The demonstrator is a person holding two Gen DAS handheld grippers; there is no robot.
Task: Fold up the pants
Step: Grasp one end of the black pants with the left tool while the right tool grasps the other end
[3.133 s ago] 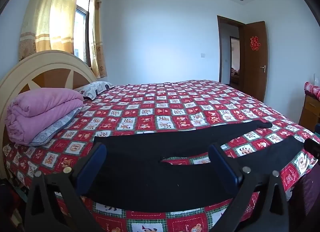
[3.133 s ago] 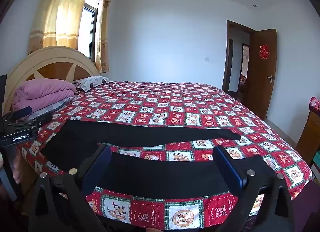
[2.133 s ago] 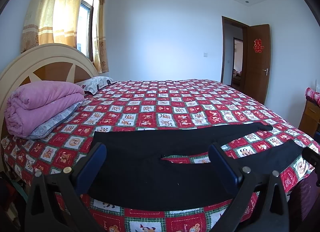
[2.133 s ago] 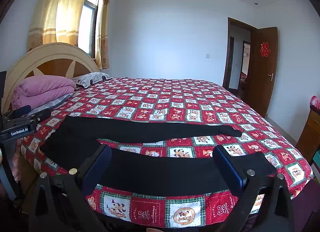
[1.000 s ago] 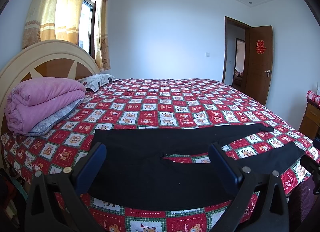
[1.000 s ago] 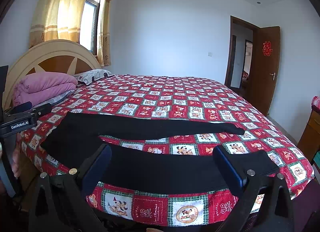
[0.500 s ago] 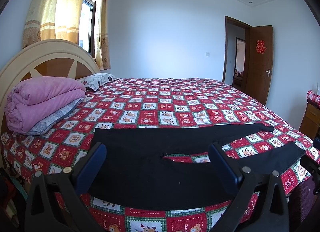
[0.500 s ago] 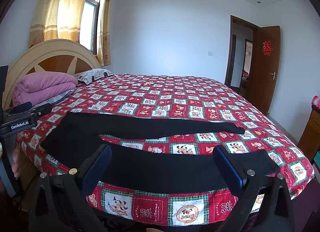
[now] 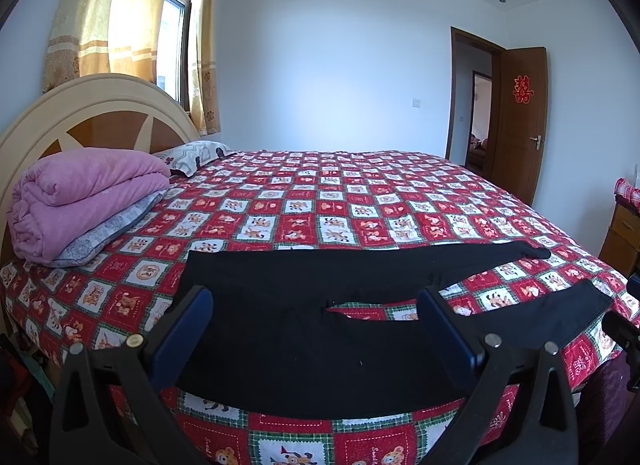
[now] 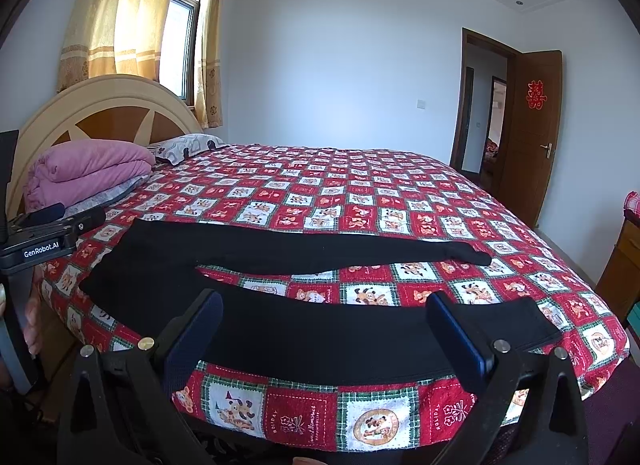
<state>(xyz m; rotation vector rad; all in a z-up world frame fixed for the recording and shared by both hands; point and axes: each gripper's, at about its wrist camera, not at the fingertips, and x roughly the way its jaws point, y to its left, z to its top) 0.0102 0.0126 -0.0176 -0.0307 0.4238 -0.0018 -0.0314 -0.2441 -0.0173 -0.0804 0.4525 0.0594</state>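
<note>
Black pants (image 9: 304,329) lie flat along the near edge of the bed, waist to the left and both legs stretched to the right with a gap between them. My left gripper (image 9: 316,305) hovers open above the seat of the pants, nothing between its blue pads. The same pants (image 10: 320,329) show in the right wrist view. My right gripper (image 10: 324,309) is open over the nearer leg, holding nothing. The left gripper's body (image 10: 44,245) appears at that view's left edge, beside the waistband.
The bed wears a red patchwork quilt (image 9: 320,201). A folded pink blanket (image 9: 76,201) and a pillow (image 9: 192,153) rest by the round headboard (image 9: 80,121) on the left. A wooden cabinet (image 9: 624,233) stands at the right; an open door (image 9: 520,121) is beyond.
Both views have steadied after a slight drift over the last seconds. The pants have not moved, and both grippers stay open.
</note>
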